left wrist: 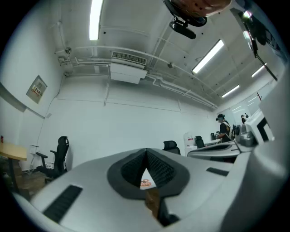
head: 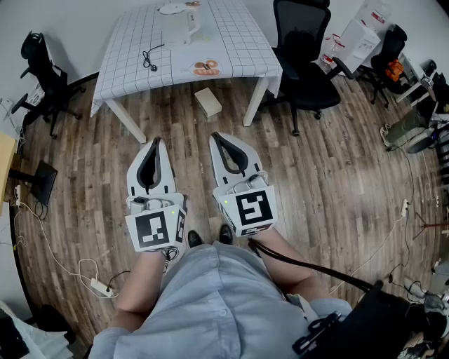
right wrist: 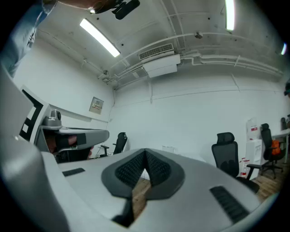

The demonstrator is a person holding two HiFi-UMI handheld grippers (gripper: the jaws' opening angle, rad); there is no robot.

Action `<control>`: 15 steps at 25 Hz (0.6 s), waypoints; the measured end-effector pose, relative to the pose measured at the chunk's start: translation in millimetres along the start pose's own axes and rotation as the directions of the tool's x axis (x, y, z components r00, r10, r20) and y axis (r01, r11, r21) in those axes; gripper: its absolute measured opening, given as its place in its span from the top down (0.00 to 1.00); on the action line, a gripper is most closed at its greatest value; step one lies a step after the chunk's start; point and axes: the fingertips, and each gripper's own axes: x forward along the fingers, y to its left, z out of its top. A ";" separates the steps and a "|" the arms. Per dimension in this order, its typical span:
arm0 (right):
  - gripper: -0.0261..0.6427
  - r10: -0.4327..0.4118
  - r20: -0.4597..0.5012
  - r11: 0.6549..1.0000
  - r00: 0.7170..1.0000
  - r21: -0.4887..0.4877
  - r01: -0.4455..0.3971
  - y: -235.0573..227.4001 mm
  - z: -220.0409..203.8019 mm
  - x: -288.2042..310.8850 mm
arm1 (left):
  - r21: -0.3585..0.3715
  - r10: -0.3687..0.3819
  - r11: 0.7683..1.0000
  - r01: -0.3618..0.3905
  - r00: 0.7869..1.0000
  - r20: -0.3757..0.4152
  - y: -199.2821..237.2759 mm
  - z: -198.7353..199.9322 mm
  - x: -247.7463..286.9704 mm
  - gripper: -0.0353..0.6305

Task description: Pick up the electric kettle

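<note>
The white electric kettle (head: 179,28) stands on the far part of the table (head: 238,38), which wears a checked cloth. A round white base (head: 170,8) lies just behind it, and a black cord (head: 149,57) lies to its left. Both grippers are held low over the wooden floor, well short of the table. My left gripper (head: 156,141) (left wrist: 146,150) is shut with nothing in it. My right gripper (head: 216,136) (right wrist: 145,152) is shut and empty too. Through each gripper's own view I see mostly wall and ceiling; the kettle does not show there.
A small plate of food (head: 206,68) lies near the table's front edge. A cardboard box (head: 208,102) lies on the floor under the table. Black office chairs stand to the right (head: 305,66) and left (head: 38,70). A power strip (head: 98,286) and cables lie at the lower left.
</note>
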 end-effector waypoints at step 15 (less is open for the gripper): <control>0.96 0.026 -0.001 0.999 1.000 0.022 -0.026 -36.3 -13.0 -9.8 | 0.004 0.007 1.000 -0.007 1.000 -0.018 -36.2 -9.9 16.1 0.95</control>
